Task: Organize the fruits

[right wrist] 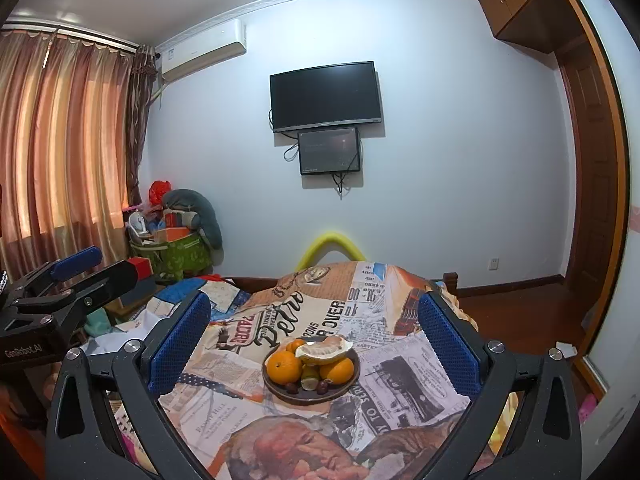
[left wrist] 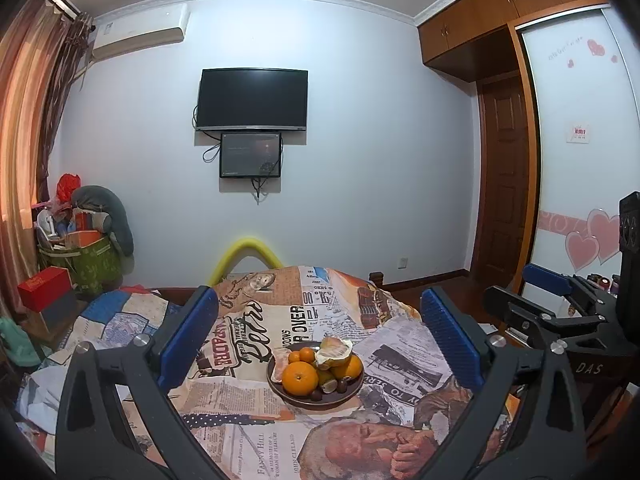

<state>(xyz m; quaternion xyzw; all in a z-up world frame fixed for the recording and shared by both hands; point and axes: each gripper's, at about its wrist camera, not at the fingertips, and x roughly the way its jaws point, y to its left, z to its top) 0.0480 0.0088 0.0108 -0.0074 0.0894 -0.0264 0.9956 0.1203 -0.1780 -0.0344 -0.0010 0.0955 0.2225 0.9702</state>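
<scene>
Both pairs of jaws stand wide apart and hold nothing. Between the blue pads of my left gripper (left wrist: 318, 334) I see the dark plate (left wrist: 349, 397) of fruit, and the same plate (right wrist: 353, 380) sits framed between the pads of my right gripper (right wrist: 314, 340); neither touches it. The plate rests on a bed covered by a newspaper-print cloth (left wrist: 256, 392), near the middle of the cloth. On it lie a large orange (left wrist: 300, 378) at the front, a second orange (left wrist: 349, 367) behind to the right, small tangerines (left wrist: 302, 355) at the back, a peeled pomelo piece (left wrist: 334, 351) on top of the heap, and a few dark brown round fruits (left wrist: 335, 387) along the front rim. Nothing stands between my jaws and the plate.

My right gripper shows at the right edge of the left view, well off to the side. Beyond the bed, a yellow foam tube (left wrist: 247, 254) arches up, and a television (left wrist: 252, 100) hangs on the far wall with a smaller screen (left wrist: 250, 155) under it. A green bag (left wrist: 94, 262) of clutter and a red box (left wrist: 44, 289) sit at the left, beside the curtains (right wrist: 60, 140).
</scene>
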